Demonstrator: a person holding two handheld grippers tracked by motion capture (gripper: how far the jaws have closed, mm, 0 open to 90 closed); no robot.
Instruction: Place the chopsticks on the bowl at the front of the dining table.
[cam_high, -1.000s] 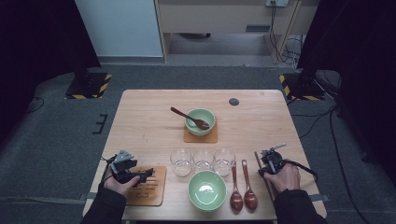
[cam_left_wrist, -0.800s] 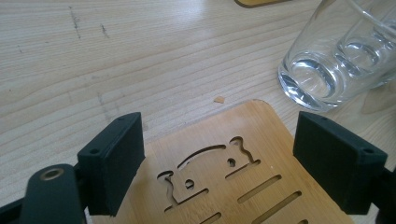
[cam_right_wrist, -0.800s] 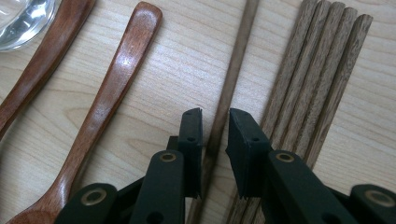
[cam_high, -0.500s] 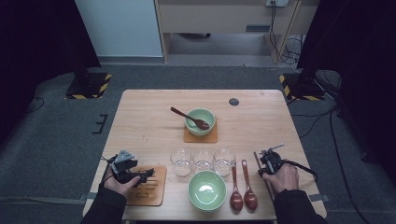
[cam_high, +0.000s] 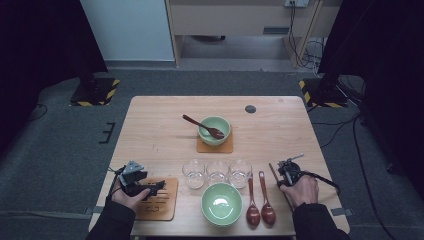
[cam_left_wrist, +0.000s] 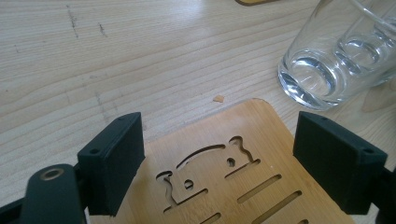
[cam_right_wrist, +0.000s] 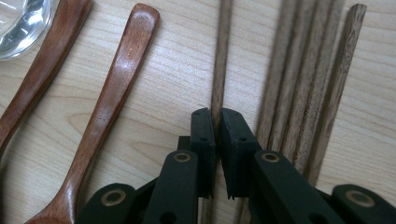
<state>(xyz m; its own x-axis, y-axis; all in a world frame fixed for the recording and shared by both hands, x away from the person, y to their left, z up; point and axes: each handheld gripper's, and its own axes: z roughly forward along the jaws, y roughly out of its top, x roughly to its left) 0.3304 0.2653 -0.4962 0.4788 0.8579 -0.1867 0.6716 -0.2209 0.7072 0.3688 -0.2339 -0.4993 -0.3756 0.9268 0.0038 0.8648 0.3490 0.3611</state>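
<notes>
Item: single dark wooden chopstick (cam_right_wrist: 220, 60), lying flat on the wooden table (cam_high: 160, 135) at its near right edge, set a little apart from a bundle of further chopsticks (cam_right_wrist: 308, 88) just to its right. Condition: pinched between the jaws of the right gripper (cam_right_wrist: 217, 116), whose jaws had just been closing and stood nearly together with the stick caught between the pads; the stick had not left the tabletop. Reading: the grasp looked freshly made, so a lift was likely the next step, with some risk of the thin stick pivoting in so narrow a hold. Adjacent: two reddish wooden spoons (cam_right_wrist: 112, 93) to the left of the stick, bowls toward the person. Further left: a green bowl (cam_high: 221, 202) at the near edge, and a row of three clear glasses (cam_high: 217, 171) behind it. Left gripper (cam_high: 159, 185): released, jaws spread wide over a carved bamboo trivet (cam_left_wrist: 243, 163), gripping nothing. Far centre: a second green bowl (cam_high: 214, 131) on a coaster (cam_high: 215, 147), a spoon resting in it.
</notes>
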